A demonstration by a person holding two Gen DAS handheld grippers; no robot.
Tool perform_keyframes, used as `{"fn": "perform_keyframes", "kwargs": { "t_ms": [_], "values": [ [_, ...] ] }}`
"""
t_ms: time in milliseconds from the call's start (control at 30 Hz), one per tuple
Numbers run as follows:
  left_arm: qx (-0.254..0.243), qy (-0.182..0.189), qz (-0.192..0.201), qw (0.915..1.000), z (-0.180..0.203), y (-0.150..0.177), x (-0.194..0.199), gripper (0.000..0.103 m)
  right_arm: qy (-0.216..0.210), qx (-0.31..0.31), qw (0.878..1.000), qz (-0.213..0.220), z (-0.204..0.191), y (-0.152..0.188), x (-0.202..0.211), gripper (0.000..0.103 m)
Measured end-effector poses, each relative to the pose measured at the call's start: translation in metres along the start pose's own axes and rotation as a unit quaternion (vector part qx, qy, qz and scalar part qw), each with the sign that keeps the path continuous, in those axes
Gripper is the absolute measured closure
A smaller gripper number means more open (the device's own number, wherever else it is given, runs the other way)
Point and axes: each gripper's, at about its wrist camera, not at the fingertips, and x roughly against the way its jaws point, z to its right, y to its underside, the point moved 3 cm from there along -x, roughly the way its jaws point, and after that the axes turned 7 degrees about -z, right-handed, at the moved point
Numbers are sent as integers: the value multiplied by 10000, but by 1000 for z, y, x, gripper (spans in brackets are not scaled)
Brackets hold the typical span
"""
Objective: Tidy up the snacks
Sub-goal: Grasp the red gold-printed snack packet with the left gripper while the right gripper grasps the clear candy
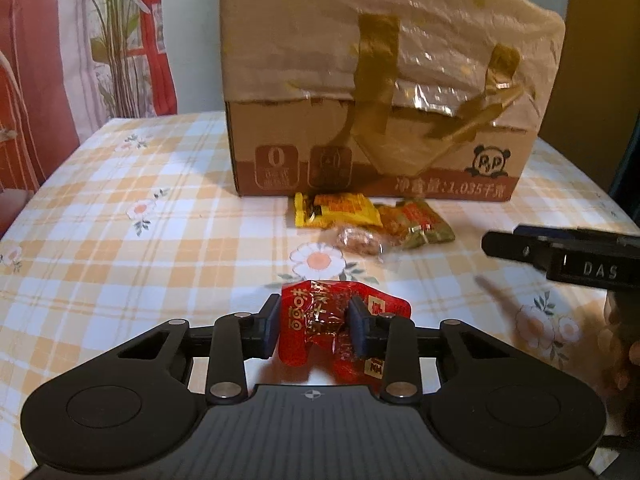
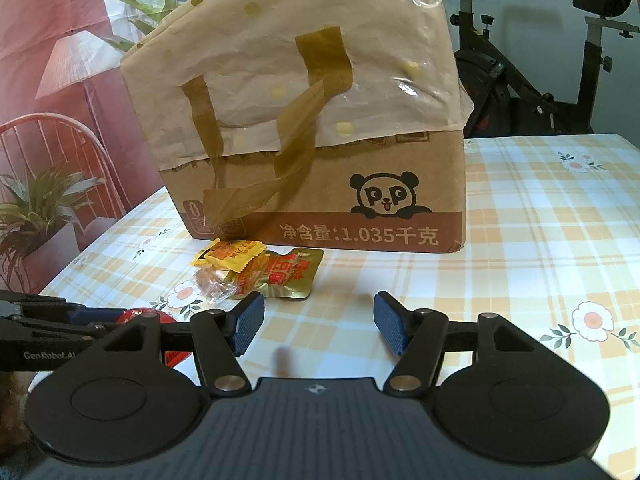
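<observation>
- Plainly, in the left wrist view the left tongs (image 1: 313,326) are clamped on a red snack packet (image 1: 340,322), both pads pressed into its crinkled middle, with the packet low over the checked table (image 1: 120,208).
- That red snack packet looks light, thin and soft; the film buckles between the pads, so I judge it slippery and easy to crush. A hold across the middle, as now, seems safer than a hold on a flat sealed edge.
- Ahead of the left tongs lie a yellow packet (image 1: 336,210), a green-gold packet (image 1: 418,222) and a clear-wrapped sweet (image 1: 360,242), close together, just before the cardboard box (image 1: 372,160).
- A plastic-coated bag (image 1: 400,32) sits in that box; its limp handles hang over the front and could snag anything going in.
- The right tongs (image 1: 560,256) reach in from the right of the left tongs, apart from the pile.
- In the right wrist view the right tongs (image 2: 319,326) stand apart and empty above the table (image 2: 520,220).
- Beyond them and to the left lies the same pile, the yellow packet (image 2: 230,256) overlapping the green-gold packet (image 2: 280,276).
- At far left the left tongs (image 2: 48,320) show, with a sliver of the red snack packet (image 2: 138,314).
</observation>
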Motion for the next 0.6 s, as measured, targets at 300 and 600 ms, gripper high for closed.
{"fn": "perform_keyframes", "kwargs": {
  "t_ms": [300, 600],
  "values": [
    [250, -37, 229, 9994, -15, -9, 10, 66, 20, 57, 9999, -80, -1, 0, -2, 39],
    [653, -167, 545, 9962, -40, -12, 22, 66, 187, 474, 9982, -317, -16, -4, -6, 43]
  ]
}}
